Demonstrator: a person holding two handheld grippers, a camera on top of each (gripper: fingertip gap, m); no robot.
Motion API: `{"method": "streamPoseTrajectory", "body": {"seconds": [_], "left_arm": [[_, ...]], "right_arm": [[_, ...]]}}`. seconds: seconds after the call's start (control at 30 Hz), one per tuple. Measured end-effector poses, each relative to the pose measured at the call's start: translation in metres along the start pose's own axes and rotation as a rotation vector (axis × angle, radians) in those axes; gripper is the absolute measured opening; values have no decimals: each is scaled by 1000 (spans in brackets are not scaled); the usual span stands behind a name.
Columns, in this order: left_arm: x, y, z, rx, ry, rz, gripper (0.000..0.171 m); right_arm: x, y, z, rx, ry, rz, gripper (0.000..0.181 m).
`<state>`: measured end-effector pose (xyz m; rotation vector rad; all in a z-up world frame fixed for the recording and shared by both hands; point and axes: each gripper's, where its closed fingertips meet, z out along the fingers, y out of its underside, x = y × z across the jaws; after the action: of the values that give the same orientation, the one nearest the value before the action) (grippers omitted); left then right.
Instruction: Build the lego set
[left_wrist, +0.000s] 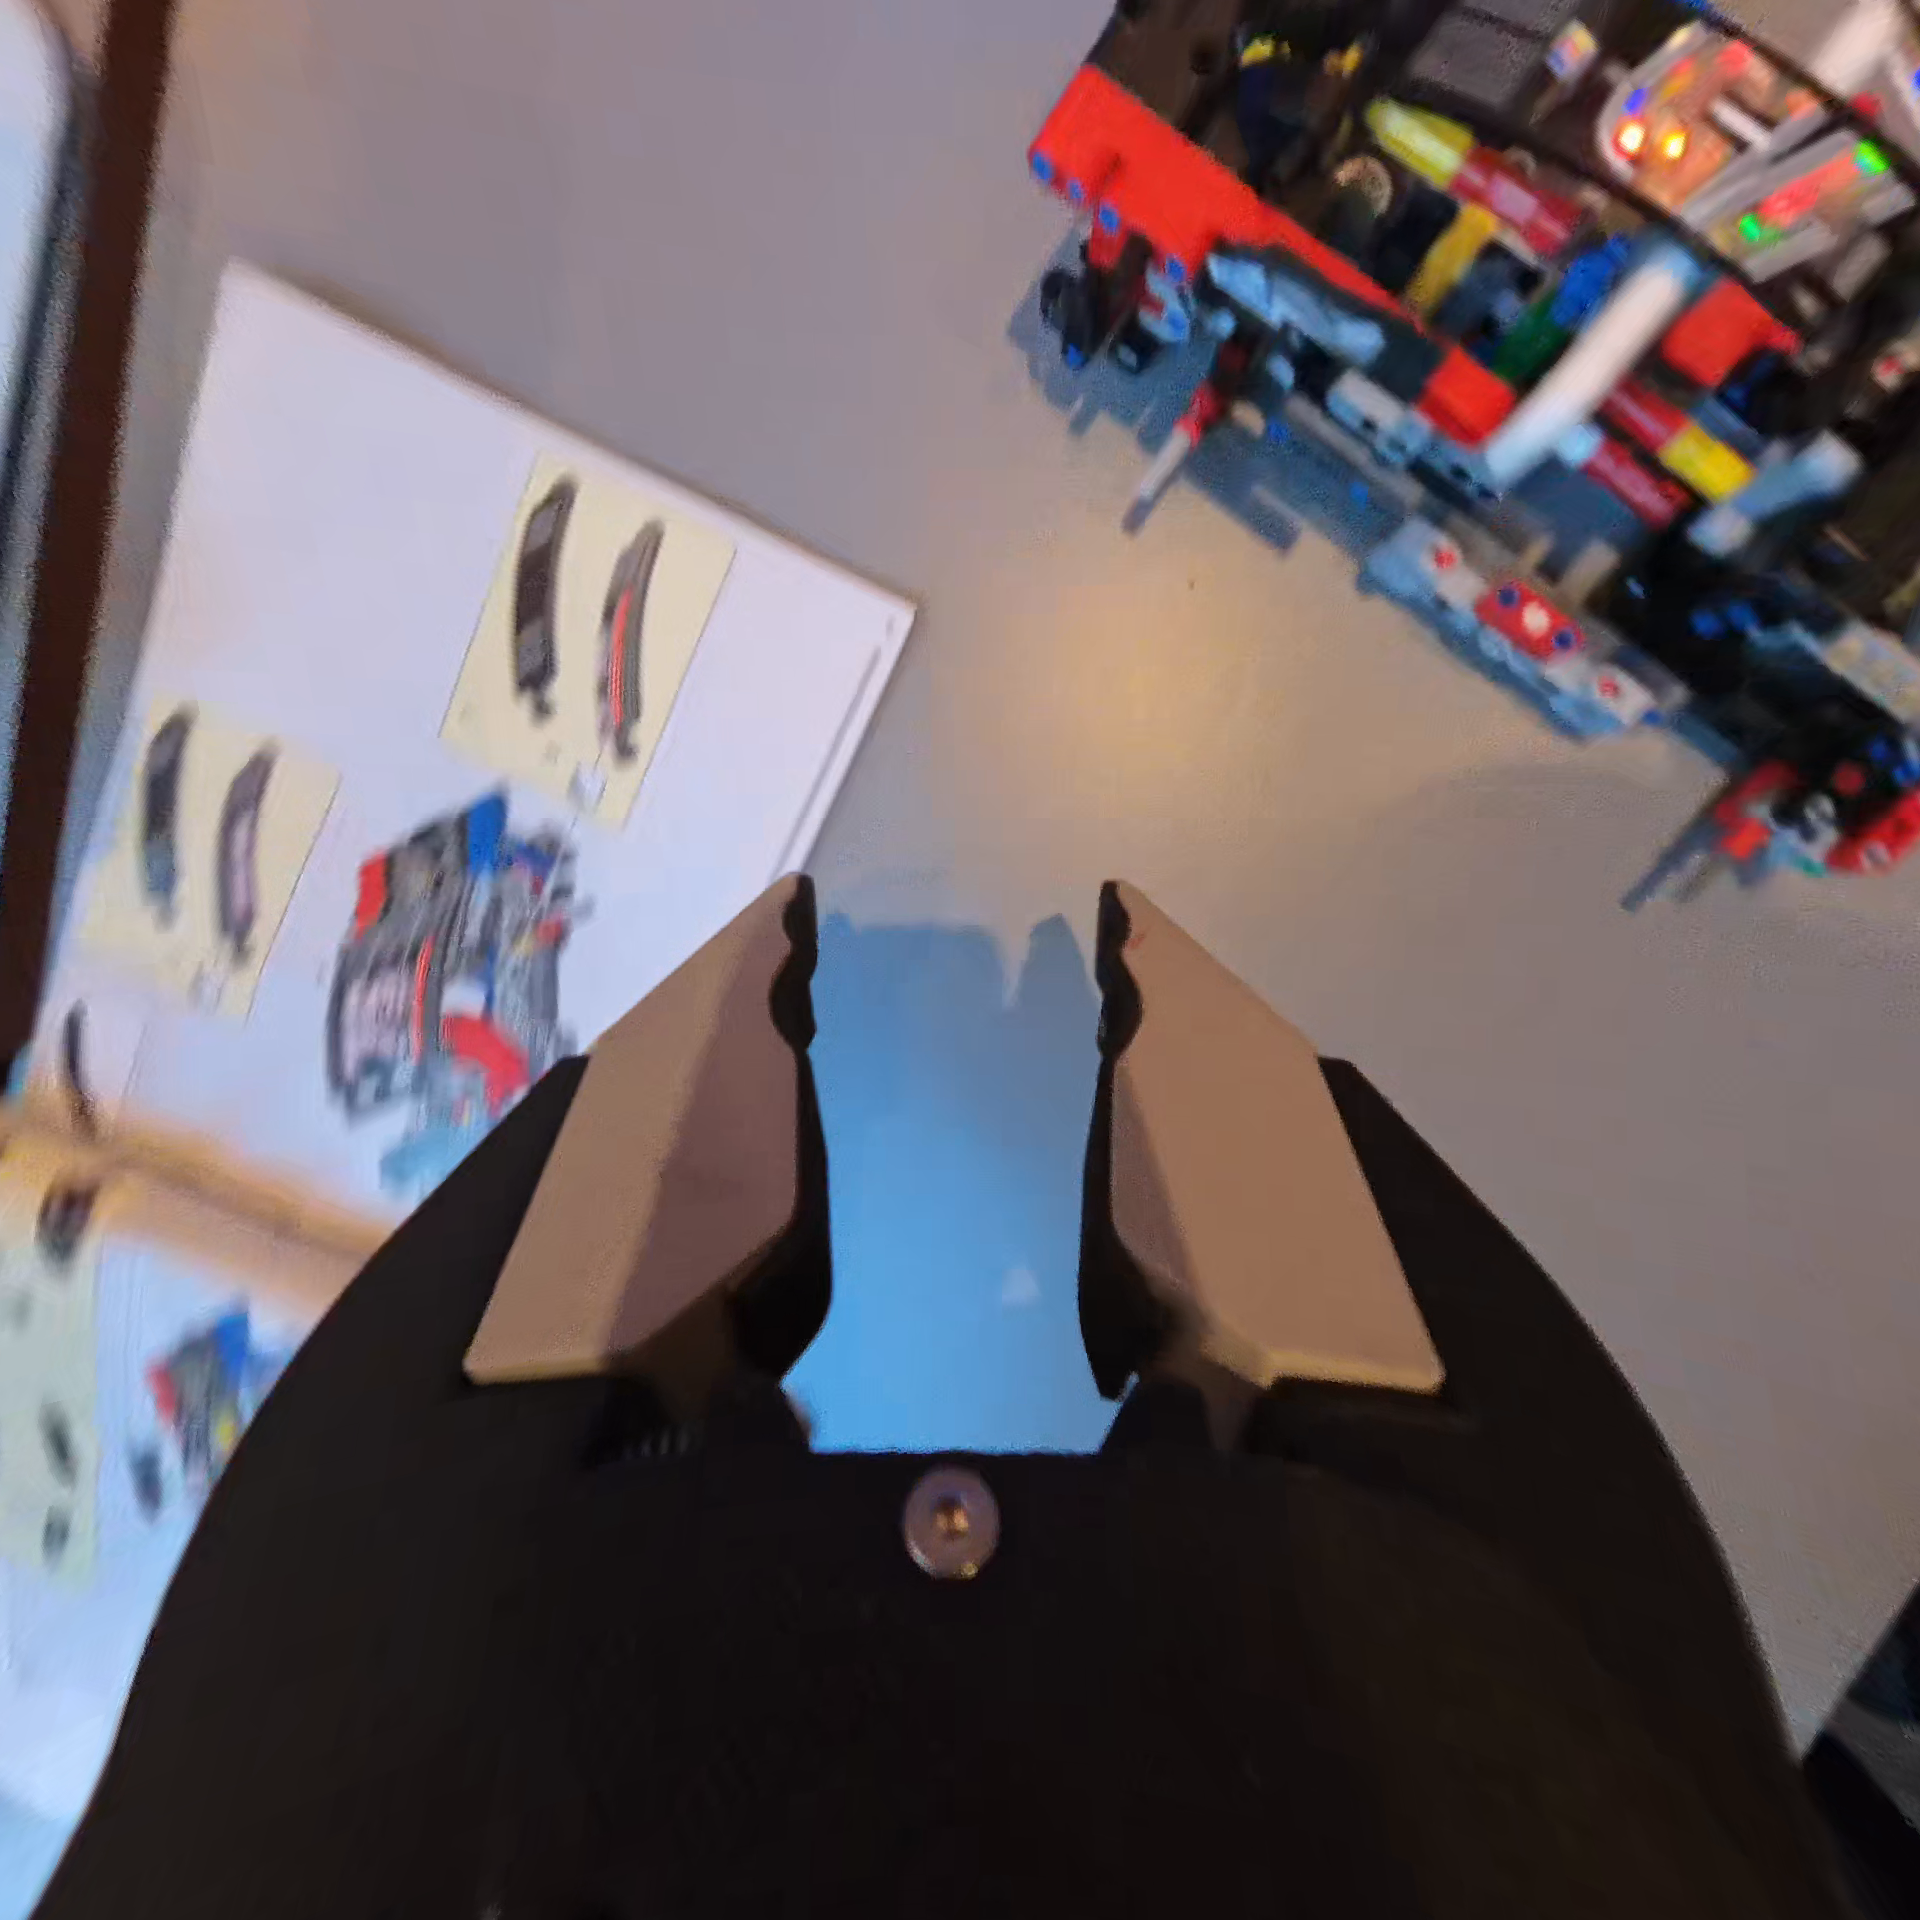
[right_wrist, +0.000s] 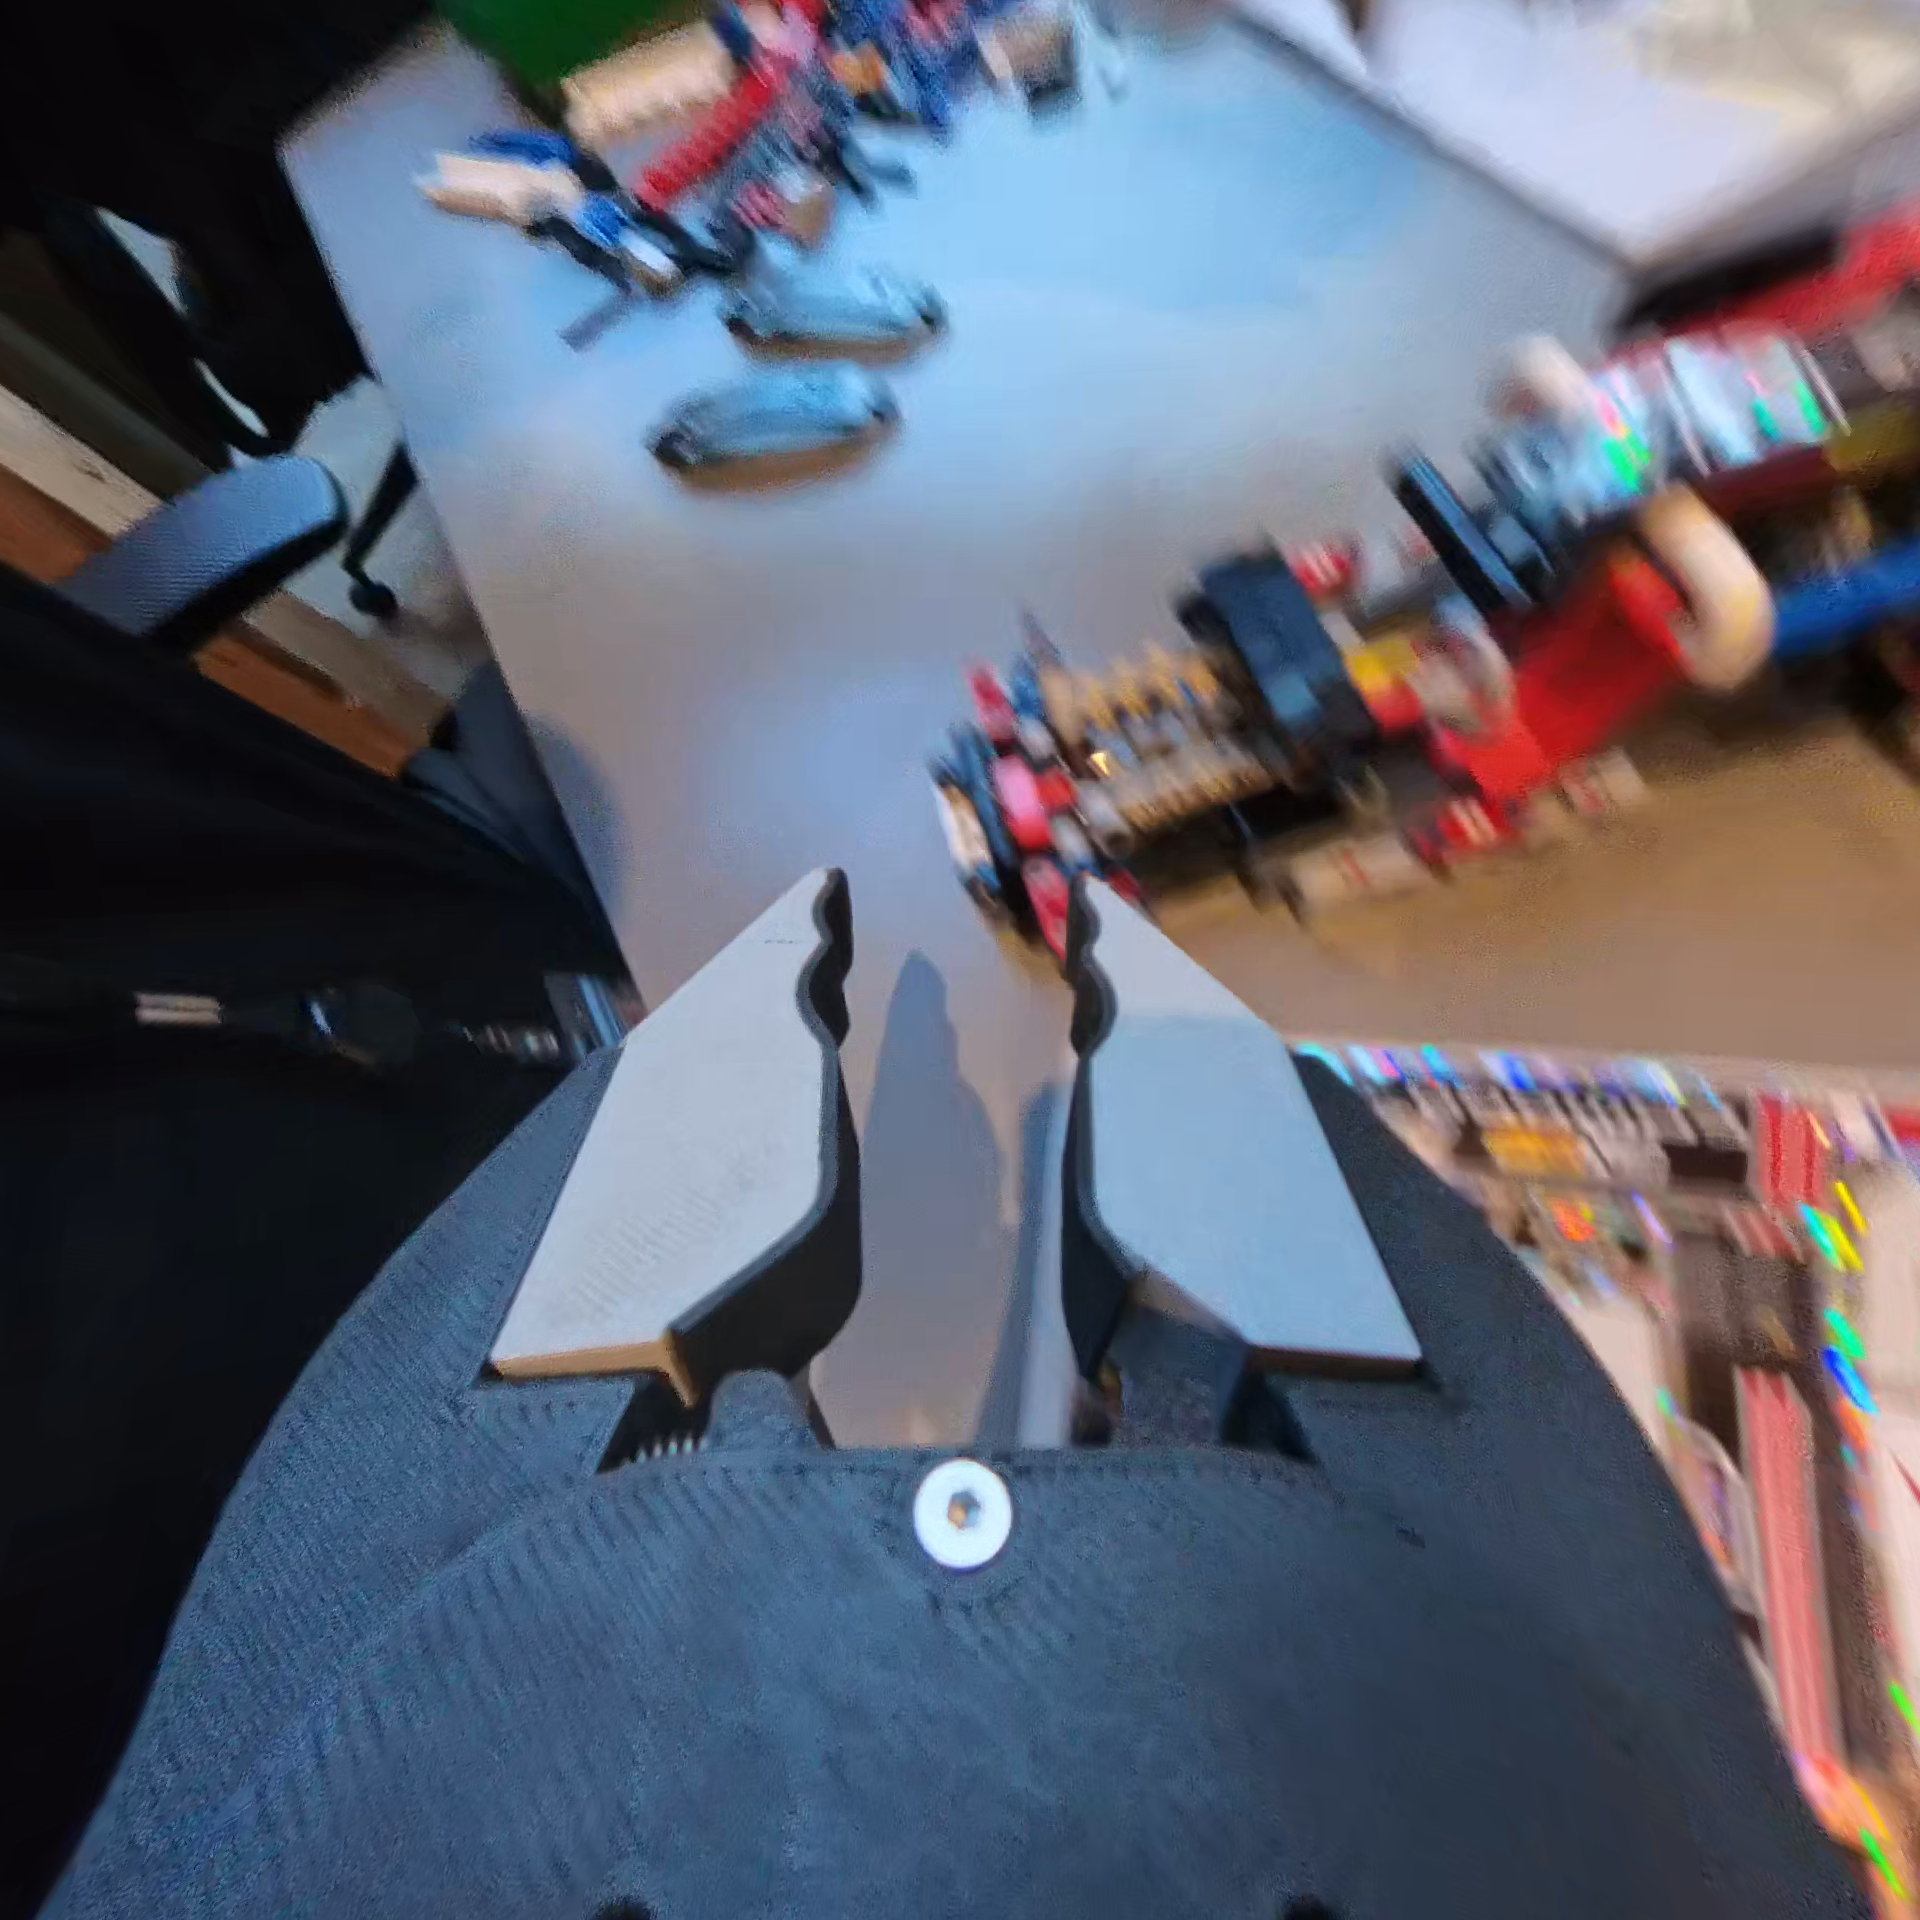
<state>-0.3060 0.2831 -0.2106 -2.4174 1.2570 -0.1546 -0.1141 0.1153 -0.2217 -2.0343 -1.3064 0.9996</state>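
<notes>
Currently, step in hand: between placements, judging by two empty tools; nothing being fitted.
Left gripper: jaws parted by a clear gap, holding nothing, hovering over bare grey table.
Right gripper: jaws parted a little less, also empty, above the same table (heavy motion blur in this view).
Lego model: large, part-built, mostly red and black, standing at the upper right of the left view, well apart from the left gripper.
Instruction booklet: open and flat, to the left of the left gripper, showing curved dark parts.
Curved grey pieces: two, lying loose far up the table in the right view; possibly the parts pictured, too blurred to confirm.
Next move: likely reaching for one loose piece, closing squarely on it, carrying it to the model.
</notes>
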Motion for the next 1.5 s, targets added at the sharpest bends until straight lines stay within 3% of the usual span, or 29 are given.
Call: {"method": "streamPoseTrajectory", "body": {"seconds": [0.07, 0.2, 0.33, 0.5, 0.73, 0.93, 1.1, 1.2, 1.33, 1.4, 1.5], "left_arm": [[6, 27, -38, 91, -109, -69, 42], [58, 86, -84, 205, -91, -235, 43], [107, 141, -87, 224, -71, -301, 44], [143, 192, -68, 190, -39, -340, 43], [154, 181, -60, 365, 23, -387, 43], [154, 167, -56, 447, 13, -347, 42], [107, 136, -74, 440, -40, -347, 37], [39, 112, -77, 382, -127, -338, 37], [-80, 77, -58, 327, -263, -268, 36], [-136, 79, -35, 239, -320, -253, 35], [-186, 108, 1, 50, -298, -261, 32]], "right_arm": [[35, 11, -13, -76, 57, 67, 36], [69, 18, 3, -223, 131, 0, 17], [70, 22, 33, -333, 118, -43, 1], [45, 2, 67, -328, 50, -100, 3], [22, -34, 113, -279, -30, -122, 7], [17, -34, 68, -135, 11, -148, 11], [52, -38, 8, 153, 209, -153, 11], [85, -34, -17, 262, 348, -174, 10], [107, -36, -33, 362, 458, -216, 9], [110, -39, -37, 414, 495, -248, 8], [107, -41, -44, 447, 520, -292, 5]]}}
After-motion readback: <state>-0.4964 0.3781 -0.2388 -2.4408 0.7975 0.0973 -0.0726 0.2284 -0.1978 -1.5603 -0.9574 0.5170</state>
